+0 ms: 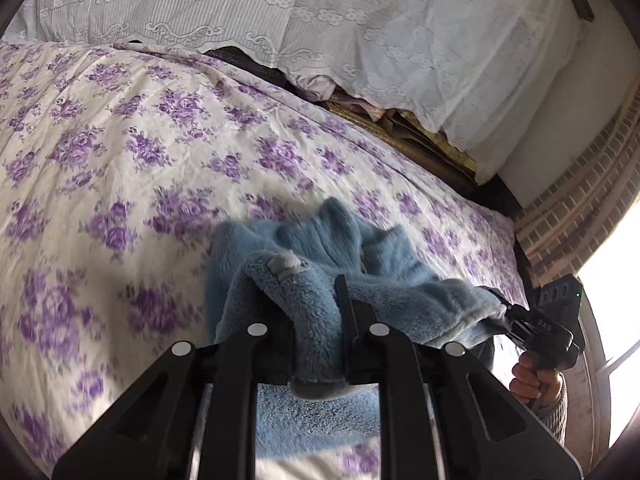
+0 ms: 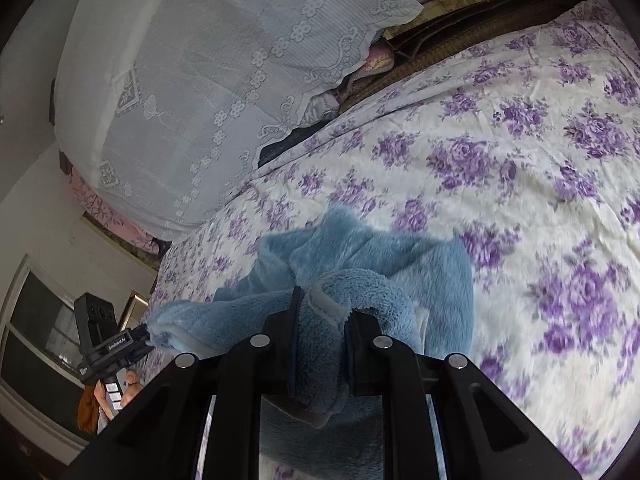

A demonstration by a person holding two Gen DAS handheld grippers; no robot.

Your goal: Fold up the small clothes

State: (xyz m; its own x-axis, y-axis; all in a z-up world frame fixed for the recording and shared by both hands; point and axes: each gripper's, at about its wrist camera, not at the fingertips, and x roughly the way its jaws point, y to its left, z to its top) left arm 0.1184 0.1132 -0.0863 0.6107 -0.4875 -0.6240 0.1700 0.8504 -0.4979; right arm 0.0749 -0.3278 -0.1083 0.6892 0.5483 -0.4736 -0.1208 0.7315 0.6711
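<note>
A bed (image 1: 120, 140) with a sheet of purple flowers fills most of both views, and a white lace cover (image 1: 320, 20) lies over a pile behind it. Above the bed a small blue fleece garment (image 1: 320, 248) is stretched between the two tools, and its loose part falls down onto the sheet.

The left tool (image 1: 316, 320) points forward and down toward the bed. Its two fingers are clamped on a thick fold of the garment, which bulges out between them. In the right wrist view the left hand (image 2: 128, 390) grips the handle from below.

The right tool (image 2: 320, 320) points forward and down too, less steeply, and is clamped on the opposite edge of the same garment. The right hand (image 1: 532, 380) holds its handle, and a knitted sleeve (image 1: 556, 412) covers the wrist.
</note>
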